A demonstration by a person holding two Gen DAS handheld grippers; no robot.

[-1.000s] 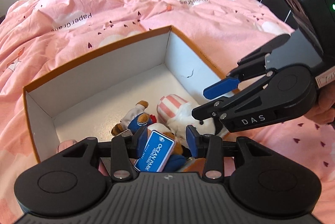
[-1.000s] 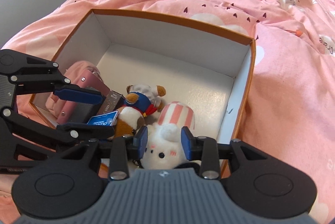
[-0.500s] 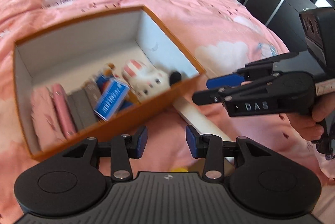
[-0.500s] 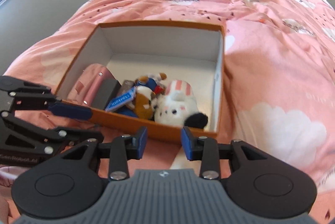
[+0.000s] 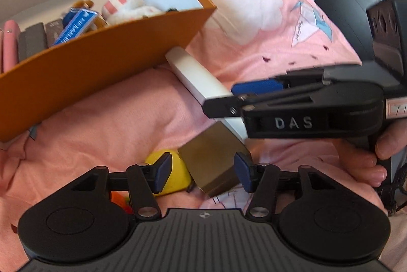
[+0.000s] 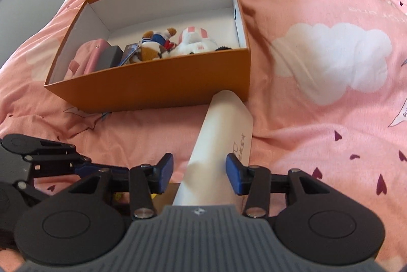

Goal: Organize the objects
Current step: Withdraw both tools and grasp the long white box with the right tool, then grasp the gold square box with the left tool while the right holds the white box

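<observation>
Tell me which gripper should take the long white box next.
Right. The right gripper is open and already straddles the long white box. The left gripper sits over the tan box and yellow toy instead.

Bright daylight, soft shadows beside the box (image 6: pixel 162 84), slight motion blur, strong fisheye bending at edges
</observation>
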